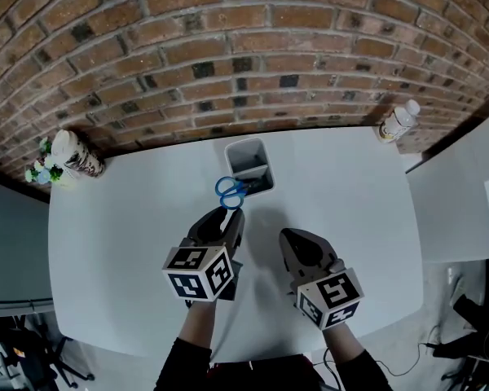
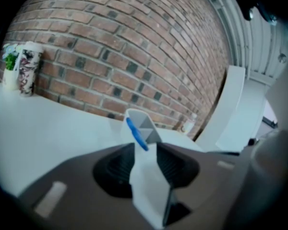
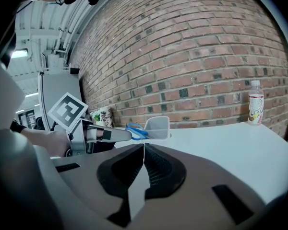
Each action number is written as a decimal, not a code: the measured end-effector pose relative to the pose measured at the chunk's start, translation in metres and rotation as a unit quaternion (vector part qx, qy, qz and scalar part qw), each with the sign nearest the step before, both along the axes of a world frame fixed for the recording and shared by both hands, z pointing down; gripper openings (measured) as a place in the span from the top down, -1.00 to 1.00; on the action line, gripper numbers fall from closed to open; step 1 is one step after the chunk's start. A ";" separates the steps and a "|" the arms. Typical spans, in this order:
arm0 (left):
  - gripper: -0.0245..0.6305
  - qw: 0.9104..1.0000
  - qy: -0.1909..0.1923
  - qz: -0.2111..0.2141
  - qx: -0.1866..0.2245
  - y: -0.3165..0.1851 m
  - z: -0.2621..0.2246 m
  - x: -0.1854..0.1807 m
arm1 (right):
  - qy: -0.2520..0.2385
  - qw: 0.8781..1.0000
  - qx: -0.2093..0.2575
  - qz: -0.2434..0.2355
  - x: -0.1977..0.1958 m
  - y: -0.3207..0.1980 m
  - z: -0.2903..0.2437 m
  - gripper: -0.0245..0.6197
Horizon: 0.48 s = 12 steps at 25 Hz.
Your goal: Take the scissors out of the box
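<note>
The scissors (image 1: 231,191) have blue handles and lie on the white table (image 1: 130,243) at the near left corner of the small grey box (image 1: 249,164). Whether their blades reach into the box I cannot tell. My left gripper (image 1: 230,216) stands just behind the handles, open, with nothing between its fingers. Looking along its jaws, the blue handle (image 2: 136,133) shows just past the fingertips, with the box (image 2: 143,122) behind. My right gripper (image 1: 292,239) hovers nearer to me and to the right, shut and empty. From the right gripper (image 3: 144,147) view, the scissors (image 3: 135,131) and box (image 3: 158,127) lie ahead.
A patterned cup (image 1: 75,153) with a small plant (image 1: 39,169) stands at the table's far left corner. A bottle (image 1: 398,121) stands at the far right by the brick wall. A white panel (image 1: 456,198) adjoins the table's right edge.
</note>
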<state>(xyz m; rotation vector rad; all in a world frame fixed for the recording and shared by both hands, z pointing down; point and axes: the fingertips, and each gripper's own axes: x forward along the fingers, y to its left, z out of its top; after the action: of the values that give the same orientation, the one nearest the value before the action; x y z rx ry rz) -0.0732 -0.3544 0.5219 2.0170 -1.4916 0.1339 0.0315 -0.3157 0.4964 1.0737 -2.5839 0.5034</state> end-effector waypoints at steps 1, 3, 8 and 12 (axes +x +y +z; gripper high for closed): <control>0.50 1.000 0.003 0.000 0.000 -0.002 0.001 0.000 | 0.000 1.000 0.002 0.001 0.000 -0.002 0.001 0.90; 0.50 1.000 0.010 -0.002 0.001 -0.008 0.001 0.000 | 0.000 1.000 0.004 0.000 -0.001 -0.006 0.004 0.90; 0.50 1.000 0.018 -0.007 0.003 -0.020 0.000 -0.002 | -0.001 1.000 -0.001 -0.002 -0.004 -0.012 0.009 0.90; 0.60 1.000 0.015 -0.013 0.002 -0.025 0.000 -0.007 | 0.000 1.000 -0.003 -0.001 -0.005 -0.015 0.011 0.90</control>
<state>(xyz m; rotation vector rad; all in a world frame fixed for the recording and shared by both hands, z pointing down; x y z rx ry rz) -0.0803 -0.3795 0.5224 1.9940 -1.5002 0.0887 0.0263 -0.3306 0.5075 1.0681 -2.5832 0.5098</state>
